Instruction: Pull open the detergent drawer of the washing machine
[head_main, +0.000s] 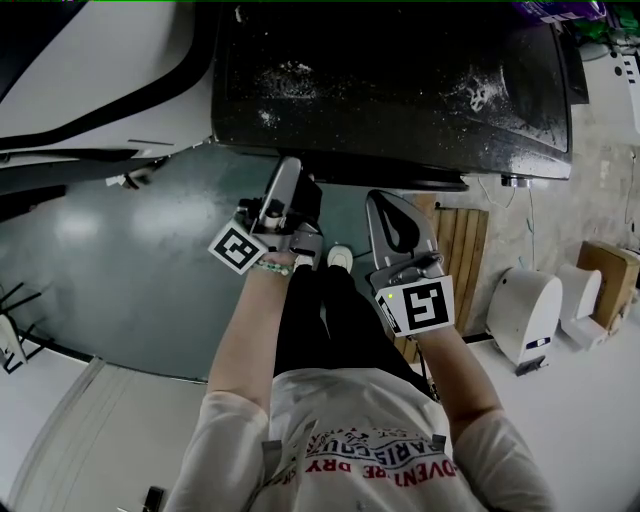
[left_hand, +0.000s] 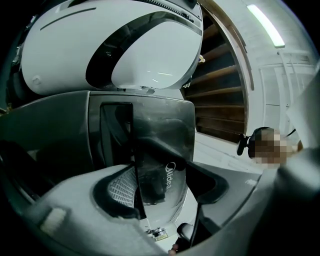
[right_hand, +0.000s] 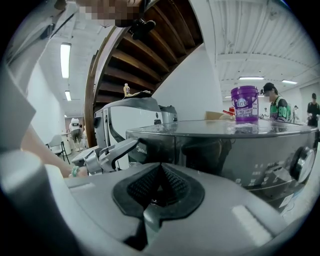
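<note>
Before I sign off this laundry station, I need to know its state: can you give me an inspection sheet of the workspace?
Surface: dark washing machine top, speckled with white residue.
Job's things: Midea detergent drawer front, apparently not yet pulled out.
Clutter: purple tub standing on the washer top.
Grippers: left gripper jaws apart, astride the drawer front; right gripper jaws together, empty.
Cables: thin cord on the wall beside the washer.
Surroundings: wooden staircase, white machine, cardboard box, people far off.
</note>
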